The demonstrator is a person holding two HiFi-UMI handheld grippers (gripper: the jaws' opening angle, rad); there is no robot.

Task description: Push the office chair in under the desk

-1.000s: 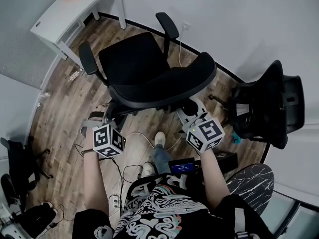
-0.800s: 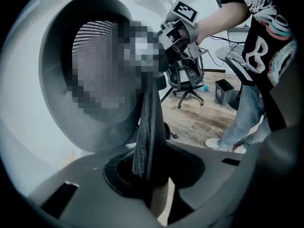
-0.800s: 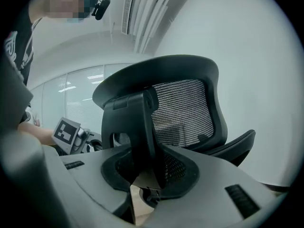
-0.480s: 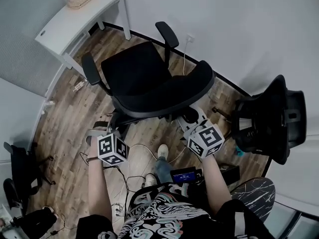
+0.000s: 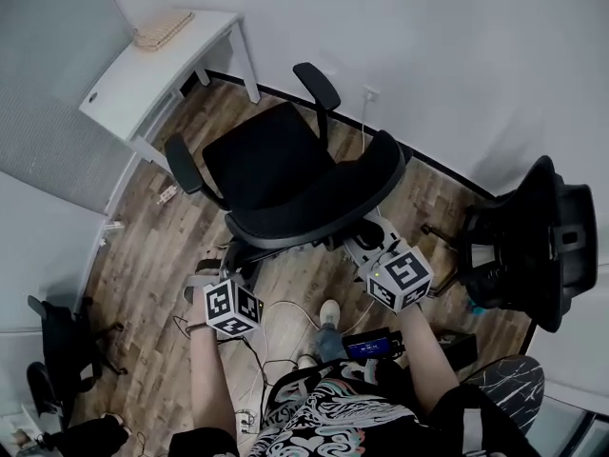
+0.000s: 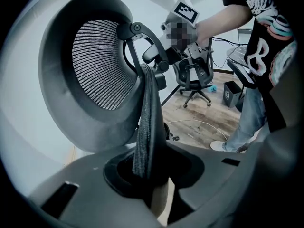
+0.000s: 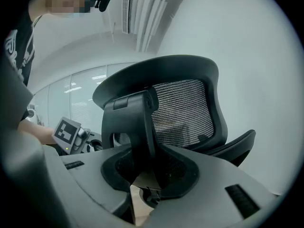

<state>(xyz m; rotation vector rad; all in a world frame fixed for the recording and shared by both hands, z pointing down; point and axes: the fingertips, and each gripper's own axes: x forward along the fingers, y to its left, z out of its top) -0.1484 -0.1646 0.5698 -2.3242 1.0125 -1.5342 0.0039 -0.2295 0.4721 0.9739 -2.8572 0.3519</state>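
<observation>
The black office chair (image 5: pixel 271 165) stands on the wood floor, its seat facing the white desk (image 5: pixel 152 74) at the upper left. Its curved backrest (image 5: pixel 328 203) is nearest me. My left gripper (image 5: pixel 224 265) grips the left end of that backrest; in the left gripper view the backrest's mesh edge (image 6: pixel 145 122) runs down between the jaws of the left gripper (image 6: pixel 149 175). My right gripper (image 5: pixel 360 236) holds the right end. In the right gripper view the black back frame (image 7: pixel 130 122) sits in the throat of the right gripper (image 7: pixel 142 170).
A second black chair (image 5: pixel 533 231) stands by the wall at the right, and a third chair (image 5: pixel 52 350) is at the lower left. Cables (image 5: pixel 276 317) lie on the floor near my feet. A woven tray (image 5: pixel 162 29) rests on the desk.
The chair and both grippers have shifted together a little across the floor, and more of the desk shows in the head view. Both grips look unchanged.
</observation>
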